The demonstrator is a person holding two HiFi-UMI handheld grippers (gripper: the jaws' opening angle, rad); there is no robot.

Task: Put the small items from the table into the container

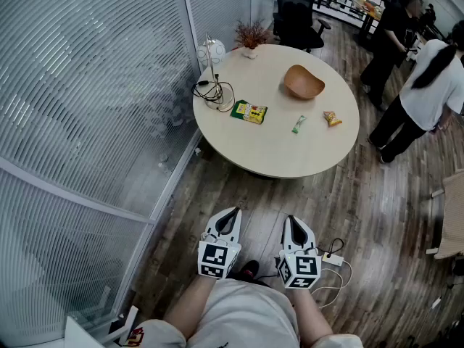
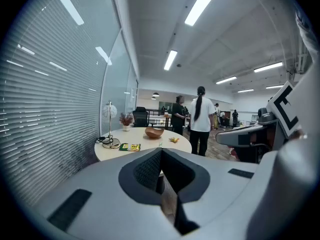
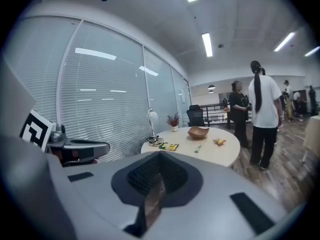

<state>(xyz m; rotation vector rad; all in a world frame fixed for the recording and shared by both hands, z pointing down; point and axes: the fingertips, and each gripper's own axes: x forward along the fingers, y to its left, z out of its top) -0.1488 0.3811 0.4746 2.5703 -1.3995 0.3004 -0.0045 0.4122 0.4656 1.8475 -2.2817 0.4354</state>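
Observation:
A round beige table [image 1: 275, 158] stands well ahead of me. On it lie a wooden bowl [image 1: 303, 83], a green-and-yellow packet [image 1: 249, 112], a small green stick pack [image 1: 299, 125] and an orange snack [image 1: 332, 119]. My left gripper [image 1: 230, 212] and right gripper [image 1: 291, 221] hover side by side over the floor, far short of the table, both shut and empty. The left gripper view shows the left gripper [image 2: 161, 156] below the distant bowl [image 2: 154, 132] and packet [image 2: 130, 147]. In the right gripper view, the right gripper [image 3: 160, 156] sits below the bowl [image 3: 198, 132] and stick pack [image 3: 198, 147].
A lamp with coiled cables [image 1: 212, 85] and a small plant [image 1: 251, 36] stand at the table's far left. A blinded glass wall [image 1: 94, 85] runs along the left. Two people [image 1: 428, 85] stand right of the table, an office chair [image 1: 297, 13] behind it. A power strip [image 1: 333, 259] lies on the floor.

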